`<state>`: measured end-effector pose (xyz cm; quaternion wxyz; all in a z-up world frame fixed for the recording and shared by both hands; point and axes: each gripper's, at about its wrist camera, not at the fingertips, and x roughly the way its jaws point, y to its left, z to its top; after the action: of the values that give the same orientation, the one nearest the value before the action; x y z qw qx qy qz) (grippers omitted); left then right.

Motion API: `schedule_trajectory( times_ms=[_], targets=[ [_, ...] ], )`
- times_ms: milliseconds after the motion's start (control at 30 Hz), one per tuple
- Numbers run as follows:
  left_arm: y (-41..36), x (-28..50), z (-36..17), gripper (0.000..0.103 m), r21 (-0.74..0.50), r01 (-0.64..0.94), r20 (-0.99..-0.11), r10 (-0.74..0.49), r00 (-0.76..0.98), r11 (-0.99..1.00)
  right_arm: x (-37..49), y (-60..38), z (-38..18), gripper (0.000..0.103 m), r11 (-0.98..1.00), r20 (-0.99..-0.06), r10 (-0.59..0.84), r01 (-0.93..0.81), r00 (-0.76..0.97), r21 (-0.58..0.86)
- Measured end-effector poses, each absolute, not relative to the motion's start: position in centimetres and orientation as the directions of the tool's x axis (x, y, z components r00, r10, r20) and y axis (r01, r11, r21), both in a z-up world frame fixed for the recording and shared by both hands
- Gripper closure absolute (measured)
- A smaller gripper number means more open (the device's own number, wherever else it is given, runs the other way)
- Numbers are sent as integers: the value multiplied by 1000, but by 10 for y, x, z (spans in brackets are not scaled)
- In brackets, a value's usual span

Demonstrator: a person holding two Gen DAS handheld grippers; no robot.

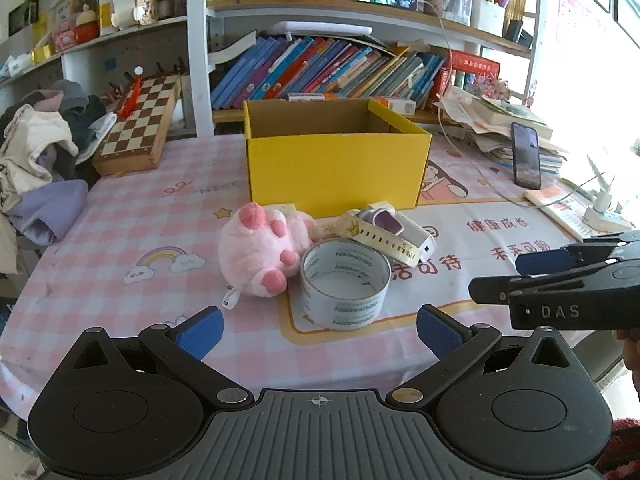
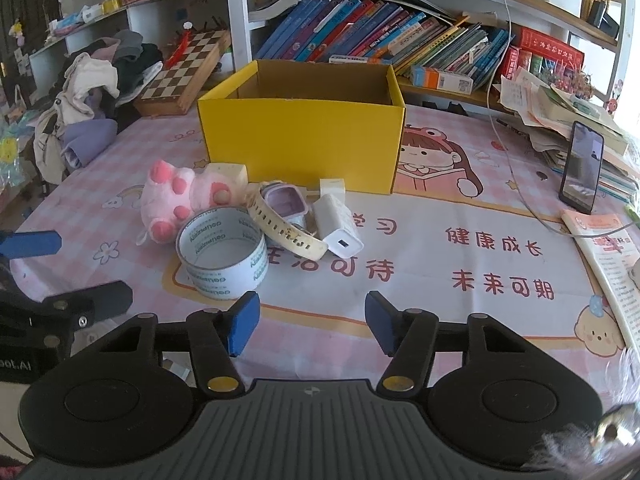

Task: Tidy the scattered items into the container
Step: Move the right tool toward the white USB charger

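Pink-check tablecloth (image 1: 120, 220): tape roll (image 1: 345, 285), plush (image 1: 262, 254), watch (image 2: 286, 220), charger (image 2: 338, 226) clustered before yellow box (image 1: 336, 168). Left gripper (image 1: 320, 330), right gripper (image 2: 312, 322) both spread wide, holding nothing. Straddle tape wall, lift clear of box rim.

A yellow box (image 2: 298, 140) with a plain brown inside is seen on a tablecloth (image 2: 460, 216) checked in pink and white, printed with rainbows and red characters. A pink plush toy (image 1: 262, 254), a white tape roll (image 2: 222, 254) lettered in green, and a cream-strapped watch (image 2: 282, 216) are shown. Blue pads (image 2: 242, 322) are borne on black grippers.
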<state>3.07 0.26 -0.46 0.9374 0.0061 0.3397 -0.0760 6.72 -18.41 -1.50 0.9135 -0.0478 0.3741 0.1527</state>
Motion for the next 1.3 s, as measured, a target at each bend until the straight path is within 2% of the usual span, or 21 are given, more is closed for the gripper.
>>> schedule_trajectory(
  times_ms=[533, 733, 800, 1300],
  targets=[
    [-8, 50, -12, 0, -69, 185, -651, -185, 736, 980, 88, -193, -21, 46, 951, -720, 237, -306, 652, 36],
    [-10, 57, -15, 1, -80, 168, -661, -179, 729, 982, 98, -195, -25, 46, 948, -732, 243, -316, 636, 40],
    [-10, 59, -17, 5, -85, 160, -666, -176, 725, 983, 102, -195, -26, 46, 945, -736, 247, -324, 631, 40],
    [-25, 87, -24, 5, -54, 127, -704, -128, 698, 990, 141, -198, -32, 46, 930, -754, 278, -363, 595, 57]
  ],
)
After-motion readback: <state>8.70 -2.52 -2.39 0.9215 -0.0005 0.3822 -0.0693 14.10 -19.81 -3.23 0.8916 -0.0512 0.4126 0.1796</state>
